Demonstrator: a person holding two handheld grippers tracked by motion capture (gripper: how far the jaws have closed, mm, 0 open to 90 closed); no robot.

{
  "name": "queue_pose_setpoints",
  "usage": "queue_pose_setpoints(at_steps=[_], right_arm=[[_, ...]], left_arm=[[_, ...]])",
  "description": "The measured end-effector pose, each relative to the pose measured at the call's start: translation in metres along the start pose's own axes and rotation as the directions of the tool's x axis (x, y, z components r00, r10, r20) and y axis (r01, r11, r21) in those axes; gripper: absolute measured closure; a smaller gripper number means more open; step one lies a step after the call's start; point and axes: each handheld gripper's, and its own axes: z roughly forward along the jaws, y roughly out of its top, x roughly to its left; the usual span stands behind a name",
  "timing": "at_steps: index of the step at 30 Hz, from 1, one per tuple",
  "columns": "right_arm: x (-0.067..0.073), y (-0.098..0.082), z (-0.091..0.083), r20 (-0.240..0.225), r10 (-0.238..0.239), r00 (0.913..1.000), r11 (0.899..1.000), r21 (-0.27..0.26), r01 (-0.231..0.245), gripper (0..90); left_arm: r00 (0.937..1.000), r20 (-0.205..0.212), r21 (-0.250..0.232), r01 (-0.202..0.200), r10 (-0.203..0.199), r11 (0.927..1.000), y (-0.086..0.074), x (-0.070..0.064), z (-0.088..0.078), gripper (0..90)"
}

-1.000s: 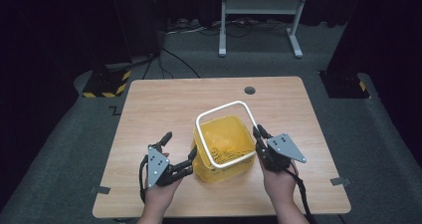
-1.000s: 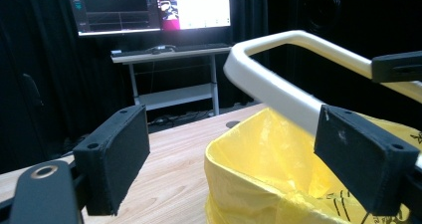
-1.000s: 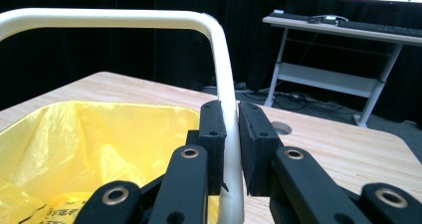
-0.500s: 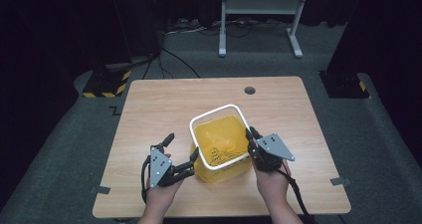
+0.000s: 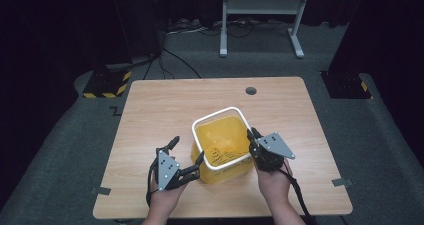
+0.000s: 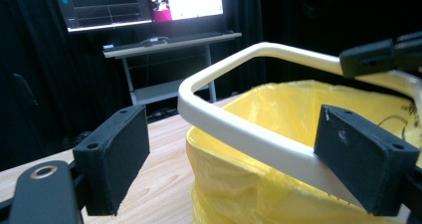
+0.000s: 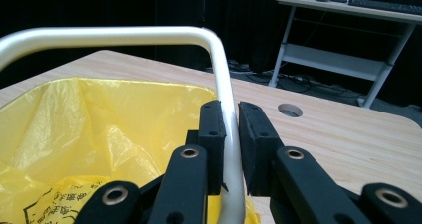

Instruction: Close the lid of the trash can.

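1 bin w/ yellow bag — r claw clamps rim, l claw wide.

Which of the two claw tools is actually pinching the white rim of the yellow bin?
The right gripper: its pads clamp the white rim between them. The left gripper is spread wide, with one pad by the rim's corner and the other off to the side.

My two black padded jaws stand wide apart. The white rounded frame of the bin lined with a yellow plastic bag runs between them, my right pad lying against it, my left pad clear over the light wooden table. Beyond stands a lit monitor.
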Motion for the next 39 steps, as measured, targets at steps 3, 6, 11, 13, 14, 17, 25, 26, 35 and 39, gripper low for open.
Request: queue_pose_setpoints(at_steps=[3, 6, 11, 13, 14, 17, 25, 26, 35, 39], right_arm=[[-0.001, -0.001, 0.001, 0.000, 0.005, 1.0000, 1.000, 0.004, -0.005, 81.0], [0.000, -0.004, 0.002, 0.001, 0.013, 0.9999, 1.000, 0.007, -0.013, 81.1], [-0.002, -0.008, 0.005, -0.008, 0.033, 0.9994, 0.999, 0.030, -0.032, 81.1], [-0.002, -0.009, 0.006, -0.012, 0.041, 0.9991, 0.998, 0.041, -0.041, 81.0], [-0.003, -0.009, 0.007, -0.015, 0.042, 0.9990, 0.998, 0.044, -0.042, 81.0], [-0.002, -0.010, 0.007, -0.016, 0.040, 0.9991, 0.998, 0.047, -0.039, 80.9], [-0.005, -0.015, 0.008, -0.020, 0.047, 0.9987, 0.997, 0.068, -0.046, 81.2], [-0.005, -0.015, 0.008, -0.018, 0.043, 0.9989, 0.997, 0.067, -0.042, 81.2], [-0.004, -0.013, 0.010, -0.021, 0.035, 0.9992, 0.996, 0.077, -0.033, 81.2], [-0.004, -0.012, 0.011, -0.023, 0.027, 0.9994, 0.997, 0.079, -0.026, 81.1]], left_arm=[[1.0000, 0.001, 0.002, 0.009, -0.009, 1.0000, -0.002, 0.001, 0.002, 14.1], [1.0000, -0.001, 0.008, 0.007, -0.007, 0.9999, -0.003, 0.002, 0.004, 14.1], [1.0000, -0.004, 0.013, 0.005, -0.005, 0.9999, -0.004, 0.003, 0.006, 14.1], [0.9999, -0.010, 0.019, 0.008, -0.008, 0.9998, -0.005, 0.003, 0.006, 14.3], [0.9999, -0.014, 0.025, 0.005, -0.005, 0.9997, -0.006, 0.004, 0.007, 14.5], [0.9995, -0.014, 0.028, 0.028, -0.028, 0.9992, -0.008, 0.007, 0.008, 14.5], [0.9999, -0.009, 0.040, 0.006, -0.006, 0.9992, -0.008, 0.002, 0.014, 15.5], [0.9997, -0.008, 0.040, 0.021, -0.021, 0.9990, -0.009, 0.003, 0.014, 15.5], [0.9992, -0.038, 0.072, 0.015, -0.013, 0.9973, -0.005, 0.004, 0.021, 22.9], [0.9991, -0.043, 0.075, 0.008, -0.005, 0.9971, -0.006, 0.002, 0.024, 24.6]])
